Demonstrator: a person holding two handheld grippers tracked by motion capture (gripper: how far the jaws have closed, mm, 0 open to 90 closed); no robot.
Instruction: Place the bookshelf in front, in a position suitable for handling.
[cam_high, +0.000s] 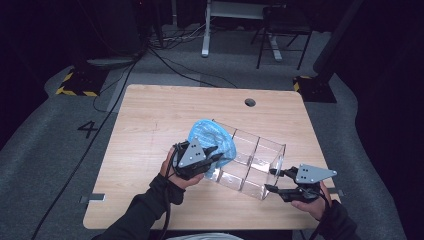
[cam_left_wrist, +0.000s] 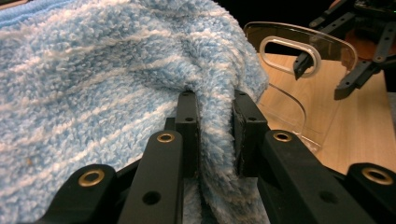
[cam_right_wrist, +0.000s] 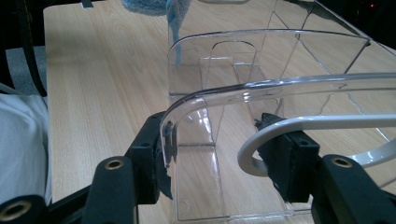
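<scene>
A fluffy blue cloth (cam_high: 212, 135) lies bunched over the left end of a clear plastic box (cam_high: 255, 150) with inner dividers, which stands near the table's front. My left gripper (cam_high: 218, 153) is shut on a fold of the cloth (cam_left_wrist: 93, 70), its jaws pinching the pile in the left gripper view (cam_left_wrist: 215, 116). My right gripper (cam_high: 270, 180) holds the box's right end wall. One jaw pokes through the handle slot and the other sits against the wall's outer edge (cam_right_wrist: 212, 149). The box (cam_right_wrist: 261, 60) stretches away from it, with the cloth (cam_right_wrist: 144, 5) at its far end.
The wooden table (cam_high: 150, 120) has a round cable hole (cam_high: 250, 102) at its back edge. Bare wood lies left of and behind the box. Cables and a desk frame (cam_high: 240, 30) are on the grey floor beyond. The person's sleeves come in from the front edge.
</scene>
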